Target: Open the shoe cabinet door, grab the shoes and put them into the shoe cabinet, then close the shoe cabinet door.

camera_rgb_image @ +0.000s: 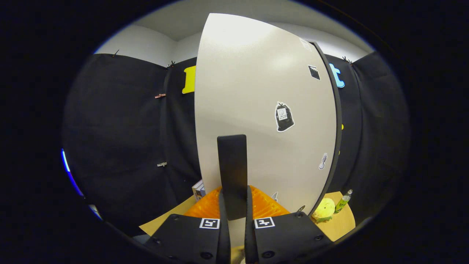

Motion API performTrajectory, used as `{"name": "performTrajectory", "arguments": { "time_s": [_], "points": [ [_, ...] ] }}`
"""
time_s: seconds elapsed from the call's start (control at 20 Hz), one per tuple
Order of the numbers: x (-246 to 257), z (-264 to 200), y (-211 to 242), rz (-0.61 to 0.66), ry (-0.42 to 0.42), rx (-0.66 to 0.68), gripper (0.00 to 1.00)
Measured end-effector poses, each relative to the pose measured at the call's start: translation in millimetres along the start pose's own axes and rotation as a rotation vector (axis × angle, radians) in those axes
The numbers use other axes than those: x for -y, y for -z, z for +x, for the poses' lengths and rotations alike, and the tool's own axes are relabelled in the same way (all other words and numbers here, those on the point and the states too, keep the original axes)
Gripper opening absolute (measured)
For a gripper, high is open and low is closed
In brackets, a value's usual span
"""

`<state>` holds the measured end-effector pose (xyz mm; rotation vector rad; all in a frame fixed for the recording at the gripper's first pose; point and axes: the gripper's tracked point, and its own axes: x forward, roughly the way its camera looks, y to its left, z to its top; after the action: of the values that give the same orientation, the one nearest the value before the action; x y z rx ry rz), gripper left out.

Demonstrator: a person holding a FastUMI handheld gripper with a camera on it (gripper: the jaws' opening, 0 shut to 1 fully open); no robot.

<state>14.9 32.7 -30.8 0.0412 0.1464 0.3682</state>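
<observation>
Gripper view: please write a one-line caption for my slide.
Gripper with jaws closed on the dark handle of the pale cabinet door, stickers on its face.

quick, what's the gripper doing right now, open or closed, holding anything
Gripper: closed, its jaws clamped on the dark handle of the pale cabinet door.

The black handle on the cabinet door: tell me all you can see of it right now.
The black handle is a flat, upright, matte bar, plastic or painted metal by its look, mounted on the pale cabinet door near that door's lower part. Its top end is square-cut. Its lower end runs down between the fingers of the gripper, which close on it from both sides, so it appears clamped. The door face behind it carries a few stickers.
</observation>
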Motion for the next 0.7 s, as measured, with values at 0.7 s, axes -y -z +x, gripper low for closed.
{"name": "performTrajectory", "arguments": {
  "time_s": [0.7],
  "points": [
    [66.2, -74.6, -2.0, -0.013, 0.085, -0.014, 0.18]
  ]
}}
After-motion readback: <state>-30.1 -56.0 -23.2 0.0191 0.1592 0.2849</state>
